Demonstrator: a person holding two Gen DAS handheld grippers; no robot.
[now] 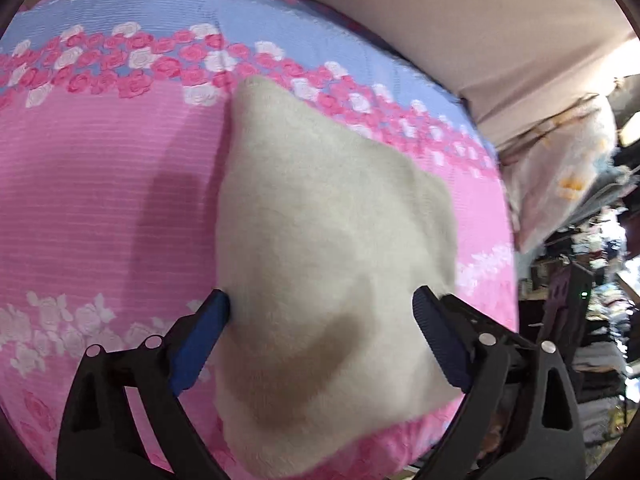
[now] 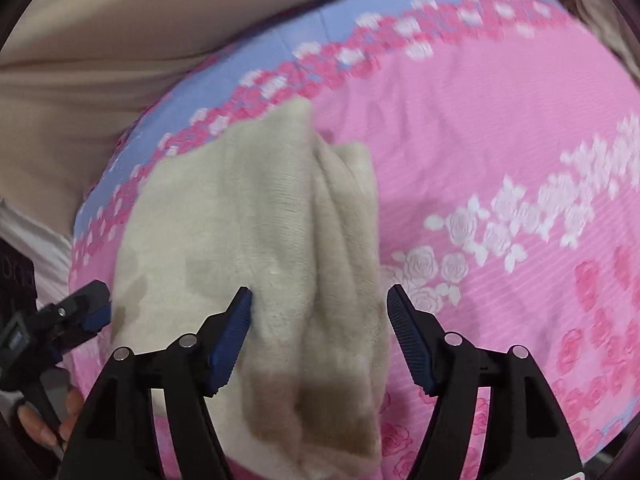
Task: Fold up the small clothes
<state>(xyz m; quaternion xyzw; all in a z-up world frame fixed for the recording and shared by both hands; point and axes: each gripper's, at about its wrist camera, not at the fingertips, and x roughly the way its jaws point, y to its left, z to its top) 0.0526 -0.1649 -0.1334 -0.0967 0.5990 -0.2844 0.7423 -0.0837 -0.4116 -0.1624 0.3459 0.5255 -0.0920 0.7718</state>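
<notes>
The cream fleece garment (image 2: 256, 240) is lying on the pink floral bedsheet (image 2: 500, 140) already doubled over — layered edges are bunching along its right side, so I'm judging the fold well underway, not finished. I'm holding my left gripper (image 1: 320, 304) and right gripper (image 2: 318, 300) wide over it, gripping nothing — final fold and squaring are looking left.

A lived-in home bedroom is being shown: a bed is being covered by a pink and blue rose-printed sheet (image 1: 100, 184), a beige wall (image 1: 460, 20) is rising behind it, and bedding (image 1: 560, 184) is being stacked beside crowded shelves (image 1: 600, 300).
</notes>
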